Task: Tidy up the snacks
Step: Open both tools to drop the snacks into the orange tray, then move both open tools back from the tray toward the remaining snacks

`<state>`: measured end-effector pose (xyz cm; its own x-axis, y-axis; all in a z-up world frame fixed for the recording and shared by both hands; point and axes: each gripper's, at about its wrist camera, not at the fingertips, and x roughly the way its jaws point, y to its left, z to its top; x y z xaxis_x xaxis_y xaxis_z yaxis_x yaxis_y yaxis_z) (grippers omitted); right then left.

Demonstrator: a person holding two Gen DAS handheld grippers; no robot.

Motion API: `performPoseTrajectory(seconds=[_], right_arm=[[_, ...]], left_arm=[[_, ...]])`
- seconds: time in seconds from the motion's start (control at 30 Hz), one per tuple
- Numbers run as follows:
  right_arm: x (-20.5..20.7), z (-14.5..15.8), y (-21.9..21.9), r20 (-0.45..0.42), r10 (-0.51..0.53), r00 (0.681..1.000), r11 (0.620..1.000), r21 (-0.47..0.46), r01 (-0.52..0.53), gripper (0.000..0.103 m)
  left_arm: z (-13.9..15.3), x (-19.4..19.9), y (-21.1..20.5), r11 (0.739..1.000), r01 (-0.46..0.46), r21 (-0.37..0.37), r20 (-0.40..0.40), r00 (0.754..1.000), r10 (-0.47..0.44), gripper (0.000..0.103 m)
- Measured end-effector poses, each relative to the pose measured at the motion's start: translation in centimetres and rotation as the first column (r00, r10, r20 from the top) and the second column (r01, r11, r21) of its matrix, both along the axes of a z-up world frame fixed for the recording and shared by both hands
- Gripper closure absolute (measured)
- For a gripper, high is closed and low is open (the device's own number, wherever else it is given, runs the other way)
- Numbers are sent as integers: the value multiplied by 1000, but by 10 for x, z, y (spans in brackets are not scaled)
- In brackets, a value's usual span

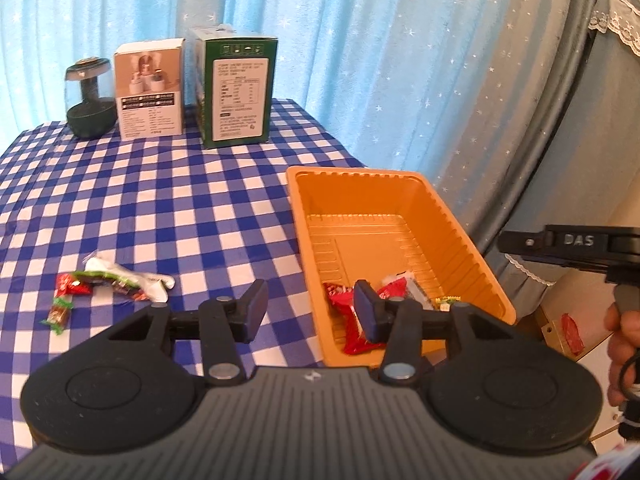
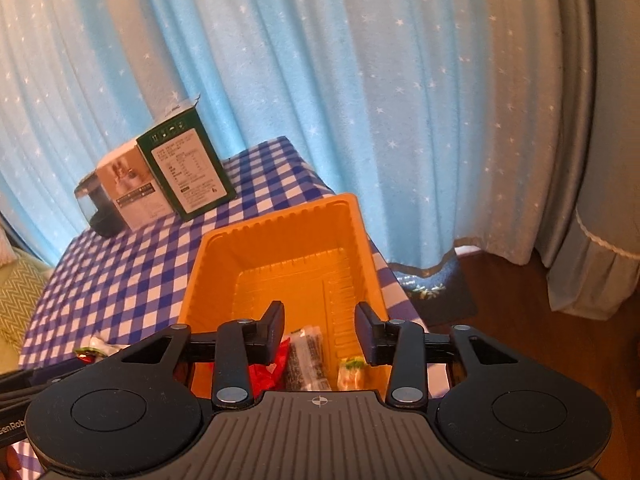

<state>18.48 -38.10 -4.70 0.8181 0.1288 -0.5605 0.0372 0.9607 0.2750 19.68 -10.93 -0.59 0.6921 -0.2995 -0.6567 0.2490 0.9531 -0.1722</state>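
A shallow orange plastic tray point(image 1: 400, 216) is seen at the right side of the counter point(image 1: 168, 208), which is covered by a blue-and-white checked cloth. Several wrapped snacks are already held at its near end: a red packet point(image 1: 348, 320), a dark bar in clear wrap point(image 2: 306, 356) and a small green-and-yellow sweet point(image 2: 351, 372).

A loose cluster is left on the cloth to the left of the tray: a white-and-green wrapper point(image 1: 120, 276), a small red sweet point(image 1: 70, 286) and a small green-ended sweet point(image 1: 58, 314).

The left tool point(image 1: 310, 310) is held open and empty, with nothing between its jaws, just above the tray's near left wall. The right tool point(image 2: 320, 332) is likewise open and empty, poised over the tray's near end.

The coming move is judged to turn on the loose cluster, which lies left of the left tool and slightly farther away, well apart from the right tool. The left hand is therefore the nearer. The white-and-green wrapper's long axis runs roughly left to right, so the jaws would need to be closed across its short width.

At the far edge stand a white carton point(image 1: 150, 92), a green carton point(image 1: 236, 92) and a dark glass jar point(image 1: 88, 100).
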Motion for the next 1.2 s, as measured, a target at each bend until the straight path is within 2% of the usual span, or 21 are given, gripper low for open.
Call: performPoseTrajectory(seconds=[0.13, 0.27, 0.57, 0.73, 1.2], right_arm=[[-18, 5, 6, -5, 1, 1000, 1000, -1, -1, 59], [-33, 8, 23, -2, 23, 1000, 999, -26, -23, 48], [-55, 7, 72, -16, 96, 995, 991, -94, -97, 40], [-61, 2, 96, -23, 141, 990, 985, -101, -143, 38], [-60, -3, 143, -39, 238, 971, 963, -119, -241, 34]], left_arm=[[2, -12, 8, 1000, -6, 7, -3, 1000, 6, 57], [5, -24, 20, 1000, -19, 3, -4, 1000, 19, 55], [14, -51, 55, 998, -67, 9, 8, 998, 67, 49], [19, -63, 77, 995, -100, 17, 17, 995, 100, 44], [20, -80, 122, 981, -190, 28, 16, 982, 189, 38]])
